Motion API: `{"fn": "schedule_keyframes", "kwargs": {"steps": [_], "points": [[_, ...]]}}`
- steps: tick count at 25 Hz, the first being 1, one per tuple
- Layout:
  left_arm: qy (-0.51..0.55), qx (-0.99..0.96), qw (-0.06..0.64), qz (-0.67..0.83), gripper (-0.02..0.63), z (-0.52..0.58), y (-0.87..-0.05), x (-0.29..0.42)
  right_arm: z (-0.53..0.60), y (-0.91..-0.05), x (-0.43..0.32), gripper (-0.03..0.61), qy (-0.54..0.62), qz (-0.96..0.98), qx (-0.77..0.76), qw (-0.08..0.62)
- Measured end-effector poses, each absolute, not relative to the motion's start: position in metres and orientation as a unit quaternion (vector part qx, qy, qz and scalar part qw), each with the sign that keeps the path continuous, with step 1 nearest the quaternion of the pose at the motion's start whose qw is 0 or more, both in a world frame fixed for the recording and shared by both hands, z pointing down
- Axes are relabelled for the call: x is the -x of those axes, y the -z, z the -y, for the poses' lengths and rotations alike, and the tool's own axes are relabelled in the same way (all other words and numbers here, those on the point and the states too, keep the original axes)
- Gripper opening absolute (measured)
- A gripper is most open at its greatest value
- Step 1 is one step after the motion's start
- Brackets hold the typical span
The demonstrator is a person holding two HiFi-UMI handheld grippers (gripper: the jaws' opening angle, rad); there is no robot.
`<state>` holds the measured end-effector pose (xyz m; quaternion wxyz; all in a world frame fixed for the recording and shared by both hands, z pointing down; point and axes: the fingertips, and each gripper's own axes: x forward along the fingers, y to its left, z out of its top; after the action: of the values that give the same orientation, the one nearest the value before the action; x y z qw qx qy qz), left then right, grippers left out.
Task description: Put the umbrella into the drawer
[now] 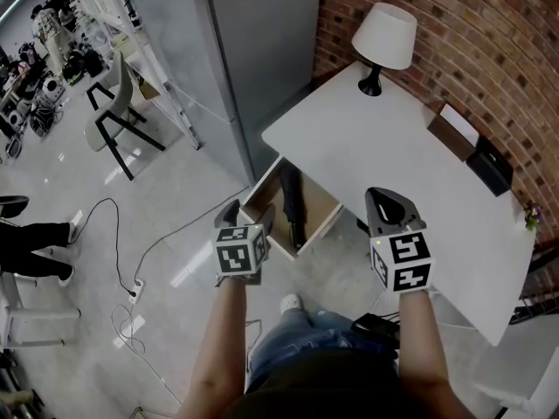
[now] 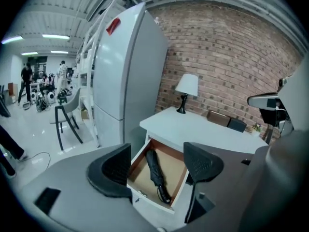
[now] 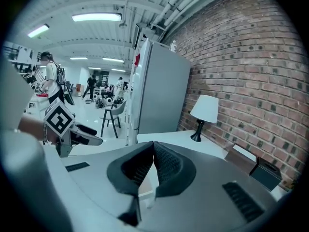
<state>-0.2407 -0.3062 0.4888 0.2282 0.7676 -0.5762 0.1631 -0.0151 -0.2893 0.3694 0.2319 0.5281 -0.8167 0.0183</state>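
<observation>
A folded black umbrella [image 1: 293,206] [image 2: 157,175] lies lengthwise inside the pulled-out wooden drawer [image 1: 325,226] [image 2: 179,187] of the white table [image 1: 376,147]. My left gripper [image 1: 247,216] [image 2: 157,167] hangs open just in front of the drawer, nothing between its jaws. Over the table's front edge my right gripper [image 1: 386,201] [image 3: 153,162] is shut and empty, its pads touching.
A white lamp [image 1: 383,40] stands at the table's far corner by the brick wall. A brown box [image 1: 452,132] and a black box [image 1: 489,166] sit at the table's right. A grey fridge [image 1: 223,51] stands left of the table; cables [image 1: 122,278] cross the floor.
</observation>
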Motion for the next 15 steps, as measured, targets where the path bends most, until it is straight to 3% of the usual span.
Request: {"fn": "schedule_keyframes", "kwargs": {"steps": [15], "points": [[-0.140,-0.765,0.060,0.626,0.328,0.271,-0.362,0.233,0.261,-0.309,-0.030,0.000,0.018,0.823,-0.541,0.173]]}}
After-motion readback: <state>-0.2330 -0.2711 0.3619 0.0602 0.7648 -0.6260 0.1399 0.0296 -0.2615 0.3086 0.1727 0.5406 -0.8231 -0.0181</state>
